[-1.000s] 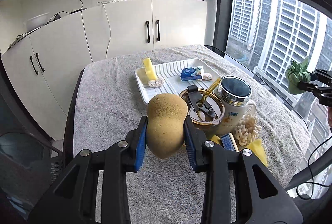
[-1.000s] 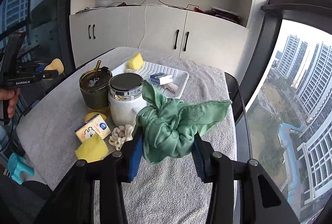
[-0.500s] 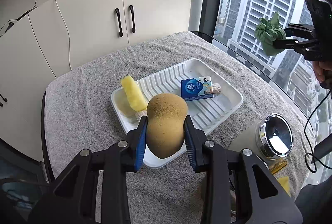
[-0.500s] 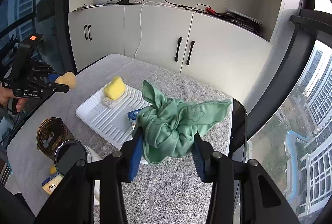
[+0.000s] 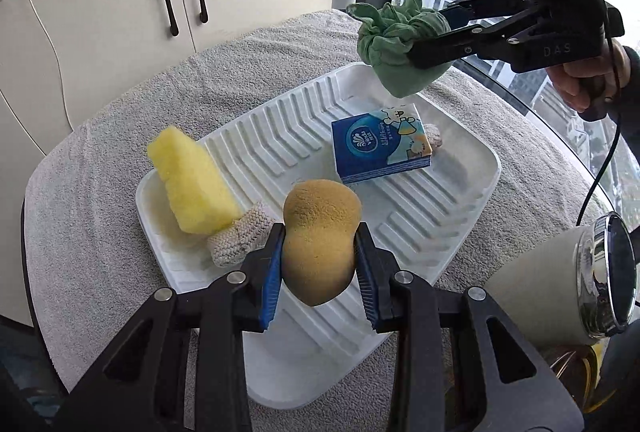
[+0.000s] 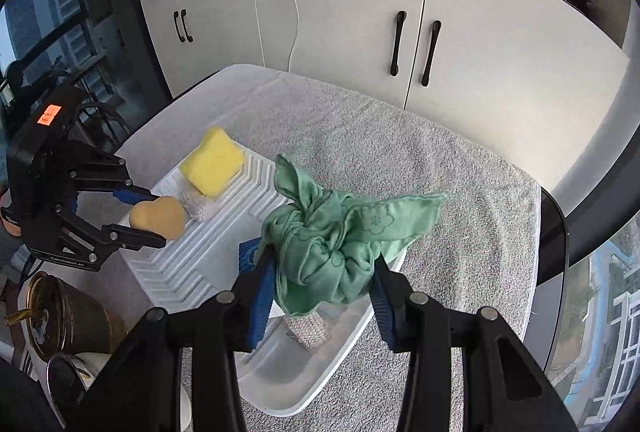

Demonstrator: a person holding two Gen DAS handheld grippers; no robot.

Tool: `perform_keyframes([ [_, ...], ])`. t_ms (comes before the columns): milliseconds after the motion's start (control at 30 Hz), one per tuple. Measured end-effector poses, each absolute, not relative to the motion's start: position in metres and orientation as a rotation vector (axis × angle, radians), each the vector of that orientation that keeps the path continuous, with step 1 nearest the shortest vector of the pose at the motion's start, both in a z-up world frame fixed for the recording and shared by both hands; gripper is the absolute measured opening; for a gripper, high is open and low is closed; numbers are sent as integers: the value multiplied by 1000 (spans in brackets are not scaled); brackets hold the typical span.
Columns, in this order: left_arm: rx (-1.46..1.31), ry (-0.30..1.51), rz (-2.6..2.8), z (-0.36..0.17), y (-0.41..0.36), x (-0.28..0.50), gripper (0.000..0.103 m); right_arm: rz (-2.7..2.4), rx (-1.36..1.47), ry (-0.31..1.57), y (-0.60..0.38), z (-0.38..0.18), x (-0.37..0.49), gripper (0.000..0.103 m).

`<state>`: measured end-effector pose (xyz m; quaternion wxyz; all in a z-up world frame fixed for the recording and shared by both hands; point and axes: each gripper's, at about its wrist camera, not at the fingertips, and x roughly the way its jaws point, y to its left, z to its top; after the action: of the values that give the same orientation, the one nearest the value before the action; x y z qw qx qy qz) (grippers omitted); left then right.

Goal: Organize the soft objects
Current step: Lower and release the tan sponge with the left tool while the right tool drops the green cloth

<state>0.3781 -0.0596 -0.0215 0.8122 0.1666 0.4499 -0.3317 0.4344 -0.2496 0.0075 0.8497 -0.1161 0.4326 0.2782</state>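
Moved: both grippers swung from beside the mugs to above the white tray (image 5: 472, 192).
Left gripper (image 5: 320, 264): fingers clamped tan sponge (image 5: 320, 240), long axis upright in frame.
Right gripper (image 6: 324, 284): fingers gripped knotted green cloth (image 6: 332, 244), tail pointing right.

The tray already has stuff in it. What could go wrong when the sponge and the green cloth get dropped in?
1. The tan sponge, pinched in the left gripper, hangs near the white tray's front edge; it might bounce out.
2. The green cloth in the right gripper may land on the blue tissue pack and cover it.
3. The leaning yellow sponge could topple if bumped.
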Motion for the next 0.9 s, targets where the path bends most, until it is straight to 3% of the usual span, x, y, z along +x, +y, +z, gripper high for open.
perform_keyframes([
  [733, 360, 1020, -667, -57, -56, 389, 35, 794, -453, 934, -167, -51, 430, 48],
  [833, 346, 1030, -664, -58, -54, 391, 38, 797, -459, 928, -166, -52, 428, 50],
  [900, 352, 1026, -644, -59, -53, 390, 52, 791, -462, 931, -167, -52, 429, 53],
])
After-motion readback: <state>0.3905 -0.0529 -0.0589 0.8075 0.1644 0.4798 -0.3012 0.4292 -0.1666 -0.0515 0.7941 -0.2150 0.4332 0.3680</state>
